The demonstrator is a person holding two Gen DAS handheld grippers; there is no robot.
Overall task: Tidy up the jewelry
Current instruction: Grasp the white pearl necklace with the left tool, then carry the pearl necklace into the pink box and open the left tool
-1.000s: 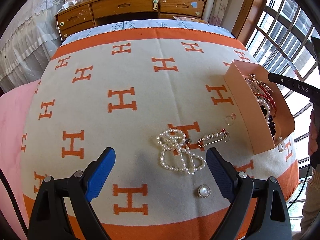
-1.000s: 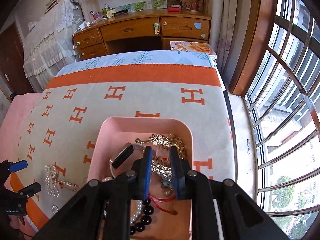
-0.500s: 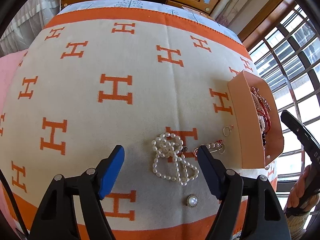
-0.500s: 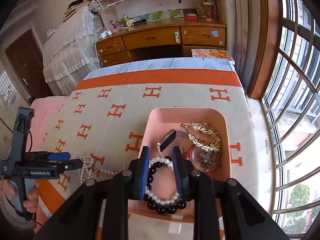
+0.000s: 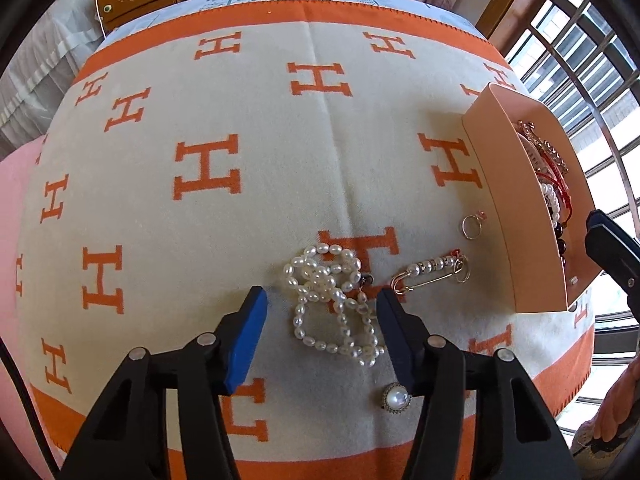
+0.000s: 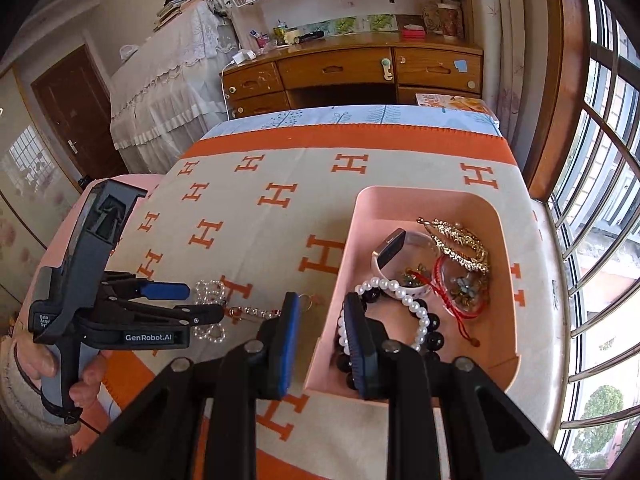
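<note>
A tangled white pearl necklace [image 5: 334, 304] lies on the cream and orange blanket [image 5: 248, 208]. My left gripper [image 5: 318, 300] is open, low over it, one finger on each side of the pearls. A pearl-set pin [image 5: 430, 274], a thin ring [image 5: 472, 226] and a round pearl brooch [image 5: 396, 398] lie nearby. A pink tray [image 6: 352, 240] at the right holds several bracelets and gold pieces [image 6: 456, 240]. My right gripper [image 6: 322, 314] is open and empty, held above the tray's near left wall. The left gripper [image 6: 176, 300] also shows in the right wrist view.
The blanket's front edge is just under the left gripper. A wooden desk with drawers [image 6: 352, 72] stands beyond the bed. A barred window [image 6: 600, 200] runs along the right side. A pink sheet [image 5: 16, 184] is at the left.
My left gripper came down and forward, narrowing around the pearl necklace. My right gripper pulled back and up from inside the tray and opened a little wider.
</note>
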